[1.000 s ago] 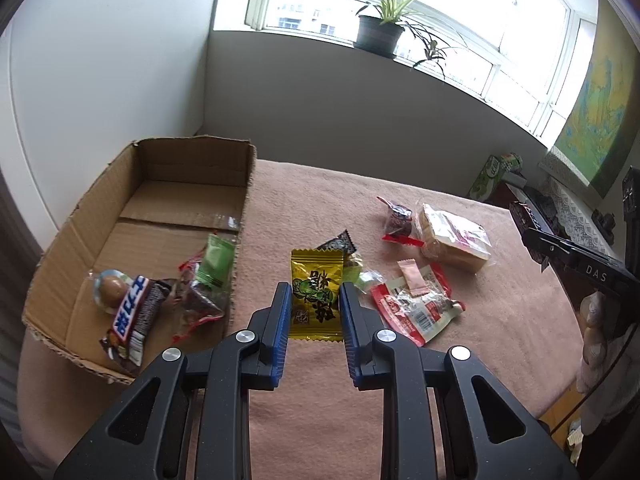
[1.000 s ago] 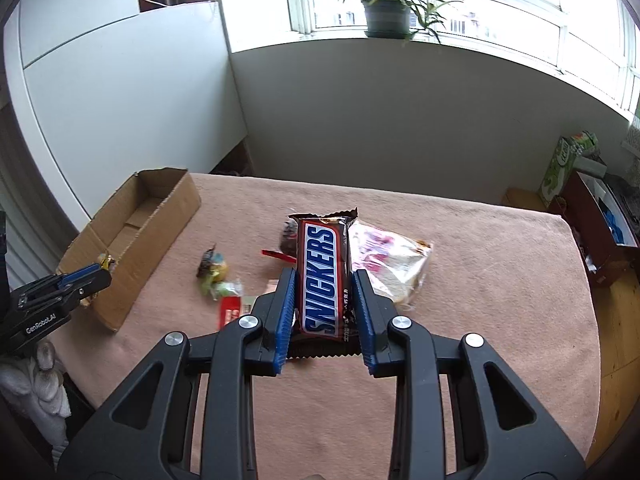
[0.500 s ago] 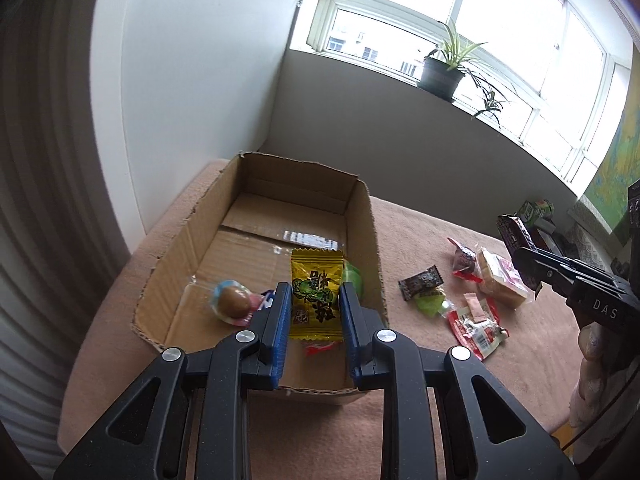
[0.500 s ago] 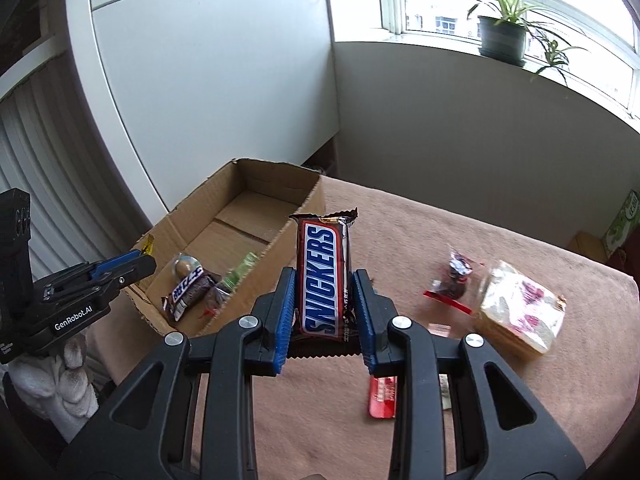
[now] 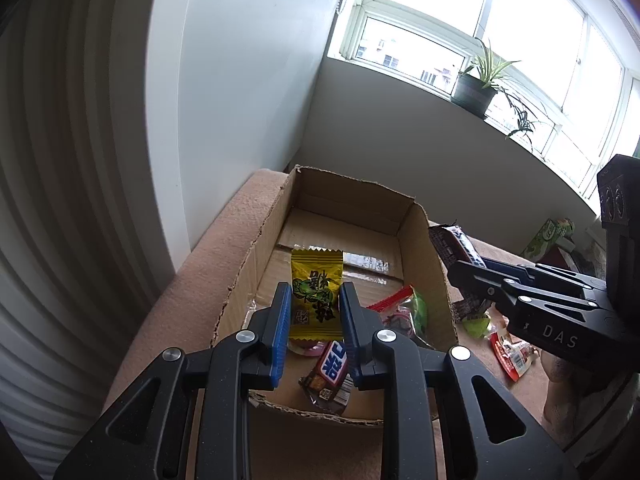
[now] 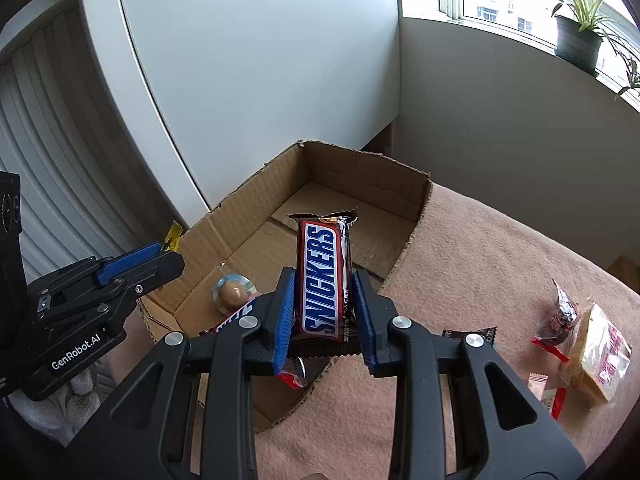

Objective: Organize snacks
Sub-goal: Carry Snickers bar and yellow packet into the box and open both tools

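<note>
Both grippers hang over the box for dropping: left gripper pinches the yellow packet, right gripper clamps the Snickers upright

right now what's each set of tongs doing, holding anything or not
Left tongs: closed on the yellow snack packet.
Right tongs: closed on the Snickers bar.

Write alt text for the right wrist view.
The right gripper holds a Snickers bar upright over an open cardboard box on a pink-covered table. The left gripper enters at left holding a yellow packet.
</note>
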